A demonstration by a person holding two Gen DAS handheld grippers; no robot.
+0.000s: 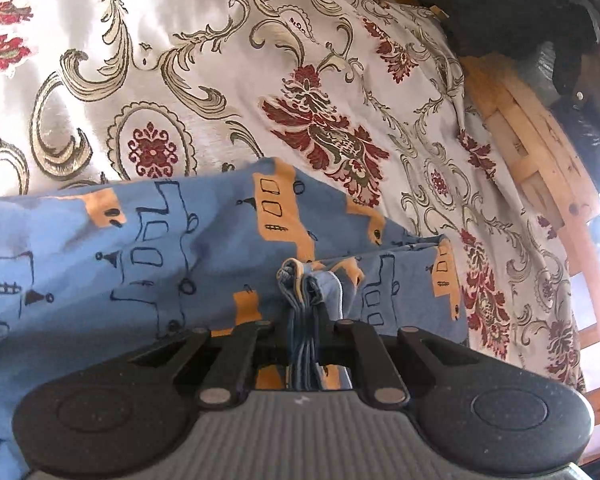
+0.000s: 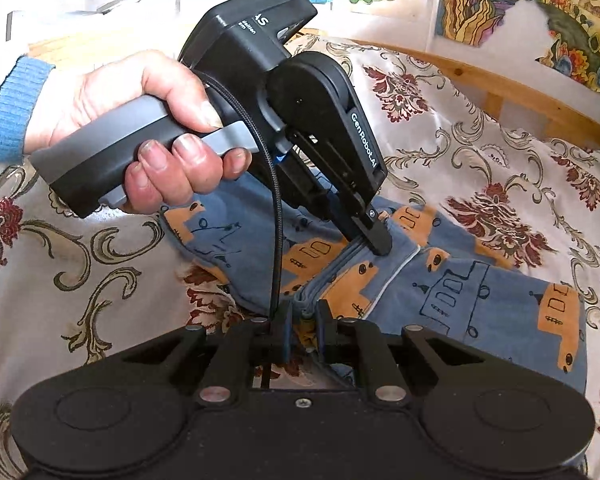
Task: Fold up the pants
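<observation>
- The pants (image 2: 452,292) lay on a cream bedspread (image 1: 180,80) patterned with red flowers and olive scrolls, over a bed with a pale wooden frame (image 1: 540,152).
- They were blue, printed with orange buildings and dark outline drawings (a child's pair, by the look of the print).
- In the right wrist view their long axis ran from the near middle out toward the right, with a shorter blue flap reaching back to the left under the person's hand (image 2: 140,128).
- The left gripper (image 2: 376,246) came down at a slant from the upper left, its tongs pressed together on a bunched ridge of the cloth near the far edge of the pants.
- In its own view, the left gripper (image 1: 304,308) had several stacked layers of blue fabric pinched between its fingers, the folded edges standing up just past the tips.
- The right gripper (image 2: 302,320) was closed on the near edge of the same ridge, a thin fold of cloth caught between its tongs.
- The hand wore a blue knitted sleeve (image 2: 16,108) and squeezed the grey trigger.
- Colourful drawings (image 2: 500,4) hung on the far wall.
</observation>
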